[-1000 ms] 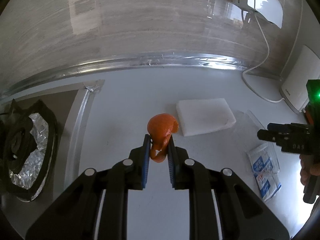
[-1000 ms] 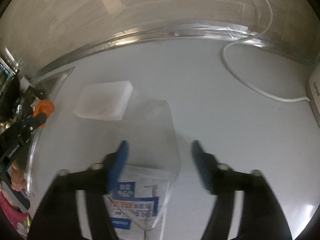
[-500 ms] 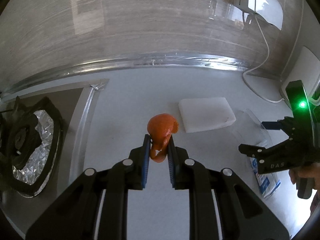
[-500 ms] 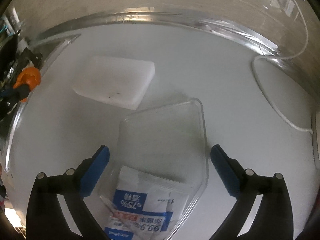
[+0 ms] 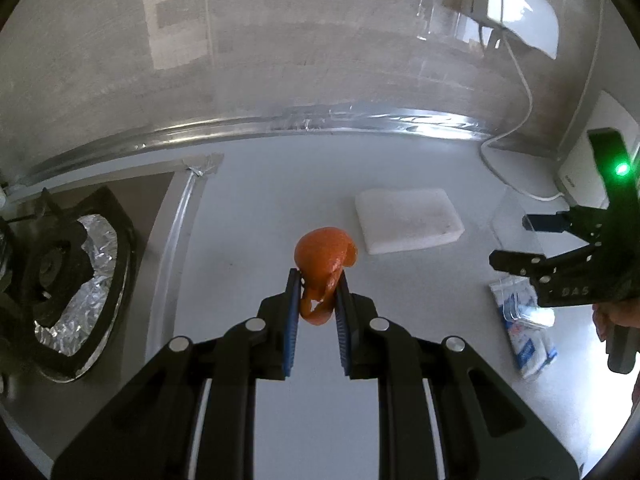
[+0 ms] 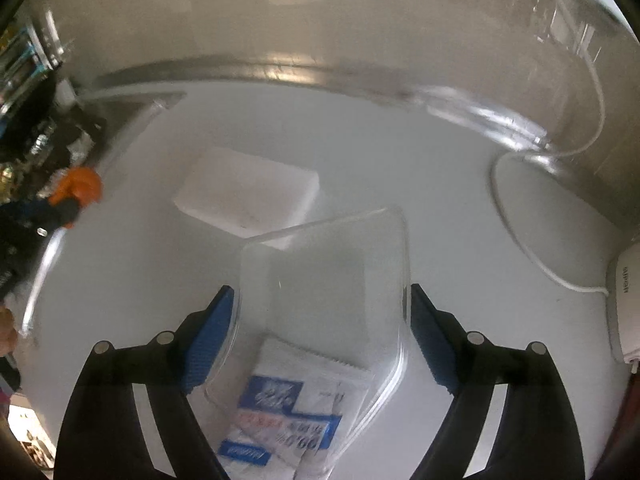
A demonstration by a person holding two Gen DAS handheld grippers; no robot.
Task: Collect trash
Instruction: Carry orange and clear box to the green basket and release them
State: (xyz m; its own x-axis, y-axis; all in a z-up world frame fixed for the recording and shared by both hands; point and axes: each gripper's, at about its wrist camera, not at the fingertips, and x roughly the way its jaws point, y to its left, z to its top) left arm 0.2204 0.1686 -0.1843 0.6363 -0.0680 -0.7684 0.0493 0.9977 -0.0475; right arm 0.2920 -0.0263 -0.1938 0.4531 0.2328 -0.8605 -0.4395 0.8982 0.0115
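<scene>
My left gripper [image 5: 317, 300] is shut on an orange peel [image 5: 323, 258] and holds it above the white counter. The peel also shows at the far left of the right wrist view [image 6: 78, 188]. My right gripper [image 6: 322, 332] is open, its blue pads on either side of a clear plastic container [image 6: 324, 280] that holds blue-and-white alcohol wipe packets [image 6: 296, 412]. I cannot tell whether the pads touch its walls. In the left wrist view the right gripper [image 5: 560, 240] is at the right over the packets [image 5: 524, 332].
A white foam block [image 5: 408, 220] lies on the counter between the grippers; it also shows in the right wrist view [image 6: 248, 196]. A gas burner with foil [image 5: 60, 276] is at the left. A white cable [image 6: 516, 208] and a white appliance [image 6: 624, 304] are at the right.
My right gripper has come down and forward around the clear container, its pads now beside the walls. My left gripper still holds the peel, nearly in the same place.
</scene>
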